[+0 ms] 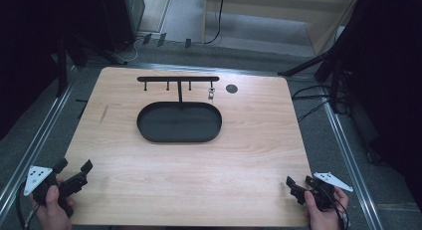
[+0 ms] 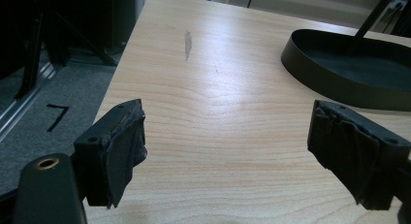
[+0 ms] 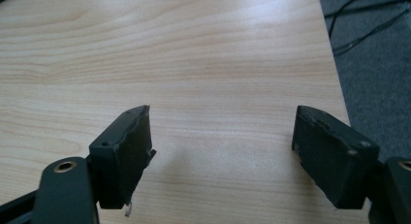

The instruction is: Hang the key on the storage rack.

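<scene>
1. Left gripper [image 1: 73, 171] at 7 o'clock on the table [image 1: 259, 140], near the front-left corner, held by the person's left hand [image 1: 50, 205]. Jaws spread wide, nothing between them.
2. Left gripper view: same gripper [image 2: 228, 151], both black pads apart, bare wood in the gap. Left pad [image 2: 118, 146] looks worn and frayed at the edge.
3. Right gripper [image 1: 299, 184] at 5 o'clock, near the front-right corner, held by the right hand [image 1: 323, 215]. Jaws released, nothing held.
4. Right gripper view: gripper [image 3: 220, 151] over bare table [image 3: 194, 49], pads well apart; a ragged edge on the left pad [image 3: 131, 146].
5. Black oval tray [image 1: 179, 122] sits a little beyond table centre, toward 12 o'clock, well apart from both grippers. Inside looks bare.
6. Hook stand [image 1: 179, 81] rises from the tray's far rim: upright post, horizontal bar on top with short pegs hanging down.
7. Small metallic item [image 1: 211, 93] hangs from the bar's right-end peg, at about 1 o'clock from the tray; too small to tell what it is.
8. Left gripper view shows the tray [image 2: 349, 69] at 2 o'clock of the frame, its wall upright, the post base just visible.
9. Round dark grommet [image 1: 231, 88] in the tabletop just right of the bar, apart from it.
10. Grey scuff mark [image 2: 188, 42] on the wood at 11 o'clock from the left gripper.
11. Grey plates on top of both grippers, cables trailing back toward the person.
</scene>
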Available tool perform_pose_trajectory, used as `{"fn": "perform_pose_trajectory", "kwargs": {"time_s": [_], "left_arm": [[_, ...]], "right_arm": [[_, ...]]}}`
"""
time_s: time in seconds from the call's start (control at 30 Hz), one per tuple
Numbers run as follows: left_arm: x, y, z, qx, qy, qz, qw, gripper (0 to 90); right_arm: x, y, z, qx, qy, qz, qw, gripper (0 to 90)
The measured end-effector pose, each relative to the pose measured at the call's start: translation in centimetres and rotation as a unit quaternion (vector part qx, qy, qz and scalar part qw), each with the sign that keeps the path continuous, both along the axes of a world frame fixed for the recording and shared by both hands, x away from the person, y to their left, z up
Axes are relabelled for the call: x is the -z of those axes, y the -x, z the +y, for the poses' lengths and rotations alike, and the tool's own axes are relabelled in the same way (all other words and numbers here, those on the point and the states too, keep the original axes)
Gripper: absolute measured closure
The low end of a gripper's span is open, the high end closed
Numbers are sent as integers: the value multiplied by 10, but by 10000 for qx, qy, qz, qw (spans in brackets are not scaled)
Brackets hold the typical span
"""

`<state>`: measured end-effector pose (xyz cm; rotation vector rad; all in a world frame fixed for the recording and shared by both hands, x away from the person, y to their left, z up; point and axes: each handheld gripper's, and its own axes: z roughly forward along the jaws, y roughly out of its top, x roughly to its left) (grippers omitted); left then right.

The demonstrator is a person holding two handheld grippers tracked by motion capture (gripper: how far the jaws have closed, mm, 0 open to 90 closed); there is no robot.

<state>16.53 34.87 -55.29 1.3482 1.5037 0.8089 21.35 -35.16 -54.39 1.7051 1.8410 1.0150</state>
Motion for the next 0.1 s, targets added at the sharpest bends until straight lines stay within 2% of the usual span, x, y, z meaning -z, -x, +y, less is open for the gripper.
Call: {"fn": "perform_pose_trajectory", "kwargs": {"time_s": [0.1], "left_arm": [[0, 0, 0, -9, -4, 2, 10000, 139]], "right_arm": [[-1, 3, 1, -36, -15, -131, 9999, 222]]}}
